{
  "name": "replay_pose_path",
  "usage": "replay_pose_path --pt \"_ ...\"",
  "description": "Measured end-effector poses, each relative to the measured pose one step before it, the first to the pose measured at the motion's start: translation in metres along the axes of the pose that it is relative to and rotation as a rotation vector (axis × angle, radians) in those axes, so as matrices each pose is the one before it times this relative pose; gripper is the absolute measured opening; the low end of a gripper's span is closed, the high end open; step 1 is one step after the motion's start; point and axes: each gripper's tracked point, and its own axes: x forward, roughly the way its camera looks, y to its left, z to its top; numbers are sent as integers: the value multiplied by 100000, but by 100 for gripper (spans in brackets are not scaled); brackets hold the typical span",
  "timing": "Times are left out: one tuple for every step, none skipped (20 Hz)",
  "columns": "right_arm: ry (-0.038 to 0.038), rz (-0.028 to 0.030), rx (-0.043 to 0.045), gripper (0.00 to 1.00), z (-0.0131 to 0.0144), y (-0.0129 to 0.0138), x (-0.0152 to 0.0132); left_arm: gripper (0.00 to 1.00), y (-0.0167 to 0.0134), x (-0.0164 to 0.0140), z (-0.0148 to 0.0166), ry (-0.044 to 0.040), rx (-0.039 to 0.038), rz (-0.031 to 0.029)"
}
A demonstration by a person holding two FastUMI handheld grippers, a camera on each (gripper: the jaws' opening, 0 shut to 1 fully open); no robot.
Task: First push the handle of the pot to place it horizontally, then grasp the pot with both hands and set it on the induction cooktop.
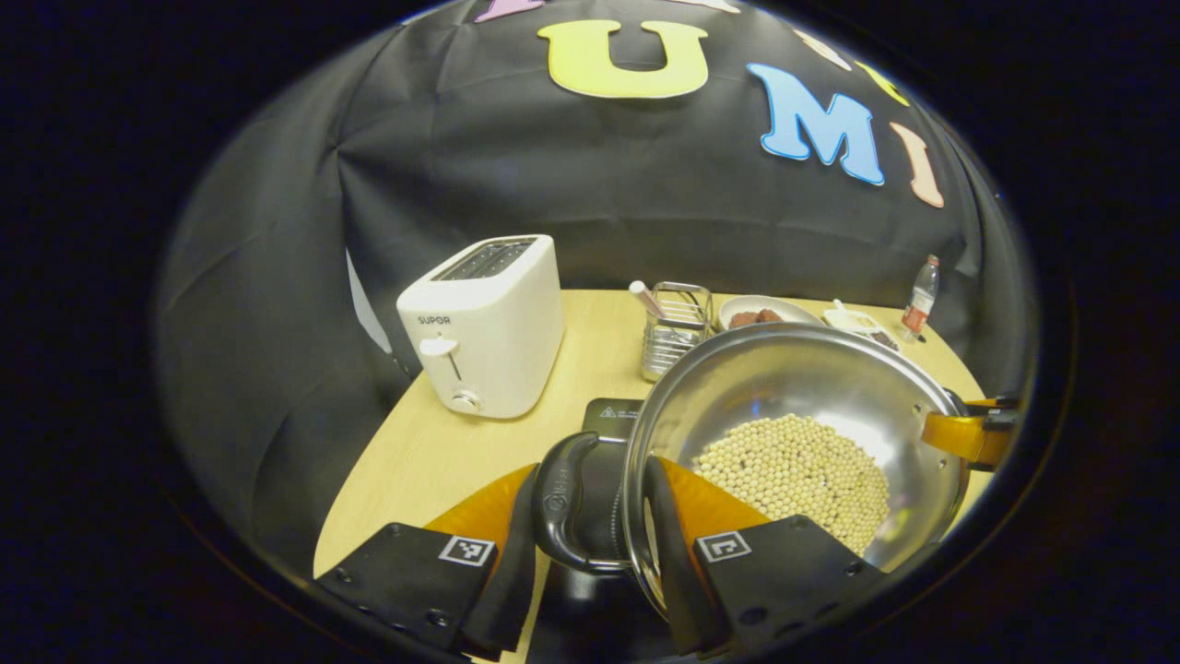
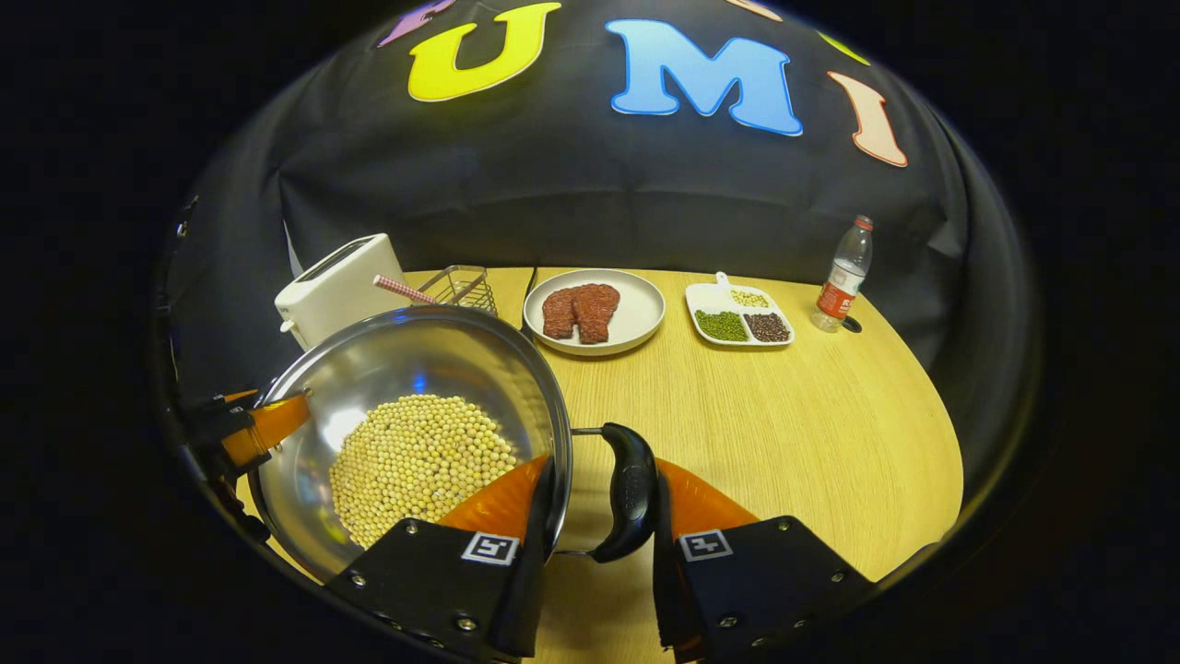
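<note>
- Pale wood worktop runs back to a black cloth wall, with the pot held above its near edge
- By my reading the handle push is done and the two-handed carry is in hand: the pot appears lifted, tilted a little, with a gripper at each loop handle
- Left gripper has its fingers straddling the black left handle and the pot rim; one finger sits outside the loop, the other inside the pot wall, pinching handle and rim between them
- Right gripper does the same on the right handle: one finger lies inside the rim, the other outside the loop, closed on it
- Induction cooktop shows as a dark slab just beyond and below the pot in the left gripper view, near the toaster
- Next move, as I judge it, calls for bringing both hands level, centring the pot over the cooktop and lowering it evenly so nothing spills
- Pot holds a heap of pale soybeans, gathered toward the lower side
- Round plate carries two reddish slabs of meat
- Divided dish holds green, dark and pale beans in separate compartments
- Wire basket holds a straw; a bottle stands at the far right
</note>
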Motion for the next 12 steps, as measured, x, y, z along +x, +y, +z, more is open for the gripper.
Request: replay_pose_path --pt "315 47 46 49 -38 177 156 62 195 172 6 117 64 -5" --pt "235 14 -208 49 -97 179 138 65 142 128 -277 360 -92 90" --pt "244 -102 -151 49 -15 142 124 62 209 166 -251 572 -254 16" --pt "240 -93 -254 49 -155 149 187 65 12 350 -238 417 -388 1" --pt "310 -146 -142 49 -88 57 51 65 97 163 -262 547 -501 17" --pt "191 -9 -227 49 -102 104 -41 66 -123 178 144 -474 47 53" --pt "-163 -38 78 49 95 35 208 66 3 140 41 -185 267 -116" --pt "-246 -15 258 49 -139 -44 17 65 -23 -17 -79 -153 298 -70" --pt "207 18 630 49 -57 -68 164 62 1 16 88 -279 145 -182" --pt "361 328 1019 49 -208 -101 53 66 77 -66 2 -55 356 195" --pt "-45 71 789 49 -49 30 103 67 24 34 157 -683 607 37" --pt "-386 -37 94 49 99 15 9 67 -28 235 -104 47 213 10"
